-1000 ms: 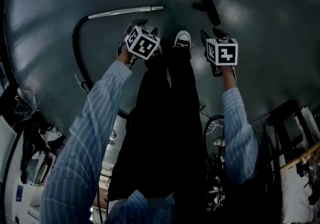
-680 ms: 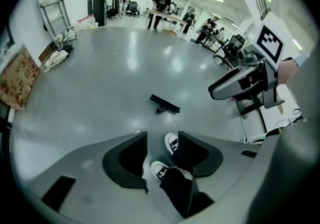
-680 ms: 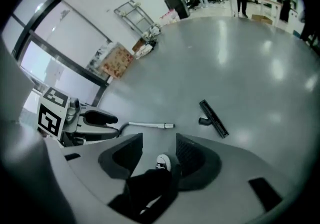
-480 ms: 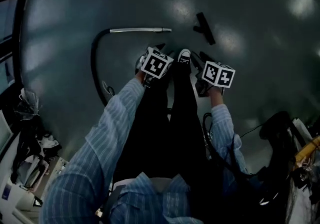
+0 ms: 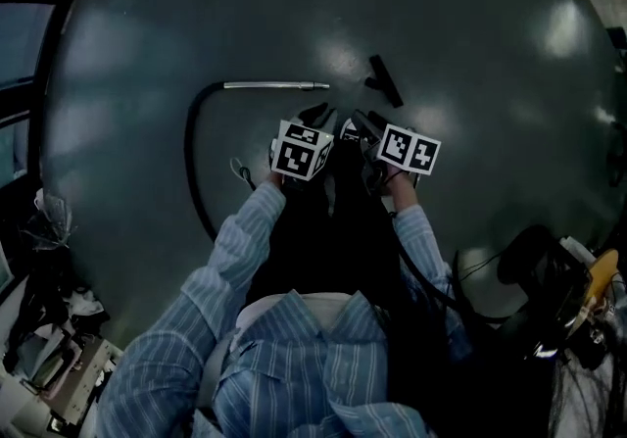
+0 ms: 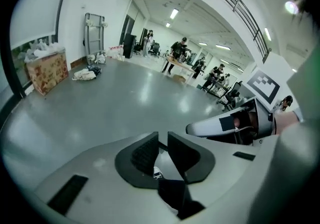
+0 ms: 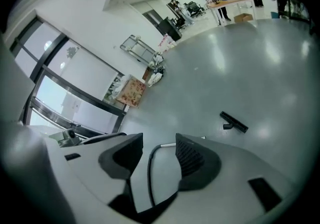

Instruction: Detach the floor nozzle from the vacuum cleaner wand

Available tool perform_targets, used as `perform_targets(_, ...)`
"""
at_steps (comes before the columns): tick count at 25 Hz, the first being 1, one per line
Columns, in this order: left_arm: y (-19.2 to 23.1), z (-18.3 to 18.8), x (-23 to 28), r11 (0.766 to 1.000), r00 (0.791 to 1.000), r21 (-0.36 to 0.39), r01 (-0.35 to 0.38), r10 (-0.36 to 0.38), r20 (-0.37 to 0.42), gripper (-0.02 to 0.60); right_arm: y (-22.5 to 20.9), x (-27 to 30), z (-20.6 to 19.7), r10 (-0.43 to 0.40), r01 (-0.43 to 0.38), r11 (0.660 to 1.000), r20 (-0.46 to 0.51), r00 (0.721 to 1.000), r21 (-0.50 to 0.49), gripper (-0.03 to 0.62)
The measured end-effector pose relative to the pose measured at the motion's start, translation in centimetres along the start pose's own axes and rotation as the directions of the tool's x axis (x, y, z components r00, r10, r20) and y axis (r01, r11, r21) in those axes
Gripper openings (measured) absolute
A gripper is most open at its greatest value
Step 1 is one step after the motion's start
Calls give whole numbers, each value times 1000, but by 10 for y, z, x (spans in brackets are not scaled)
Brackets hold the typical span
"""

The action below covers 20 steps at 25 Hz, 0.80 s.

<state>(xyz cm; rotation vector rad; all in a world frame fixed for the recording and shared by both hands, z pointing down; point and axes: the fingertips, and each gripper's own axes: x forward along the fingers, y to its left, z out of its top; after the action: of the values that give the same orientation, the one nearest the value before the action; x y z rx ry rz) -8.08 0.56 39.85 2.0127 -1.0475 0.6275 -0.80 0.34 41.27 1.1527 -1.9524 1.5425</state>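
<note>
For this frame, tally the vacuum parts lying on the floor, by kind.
Metal wand: 1
Black hose: 1
Floor nozzle, lying apart from the wand: 1
Total: 3

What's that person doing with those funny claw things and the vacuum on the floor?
A person stands over vacuum cleaner parts, a hand-held gripper in each hand. The floor nozzle lies on the floor, already apart from the metal wand, which joins a black hose. Nothing is held: the left hand-held gripper has just been closing its jaws with nothing between them, and the right hand-held gripper has its jaws wide apart.
</note>
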Motion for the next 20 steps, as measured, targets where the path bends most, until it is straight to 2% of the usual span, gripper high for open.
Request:
perform_targets(1, 1, 5, -5, 1000, 1000, 9, -9, 8, 24, 48, 4, -2, 3, 7, -7, 1000, 5, 1000, -10, 210)
perform_targets(5, -18, 15, -40, 1000, 994, 3, -4, 4, 112, 31, 20, -34, 0, 11, -9, 998, 32, 999, -69, 198)
perform_targets(9, -35, 30, -103, 998, 977, -67, -11, 25, 211, 14, 54, -81, -11, -15, 21, 997, 71, 997, -78, 68)
perform_targets(11, -41, 36, -121, 996, 969, -93, 10, 14, 248, 12, 66, -91, -16, -17, 23, 997, 82, 997, -78, 52)
perform_targets(16, -65, 29, -135, 999, 968, -46, 5, 6, 251, 9, 71, -111, -30, -36, 46, 981, 60, 998, -187, 43)
perform_targets(20, -78, 22, -144, 998, 967, -65, 7, 10, 254, 9, 80, -129, -26, -28, 42, 968, 64, 998, -246, 37)
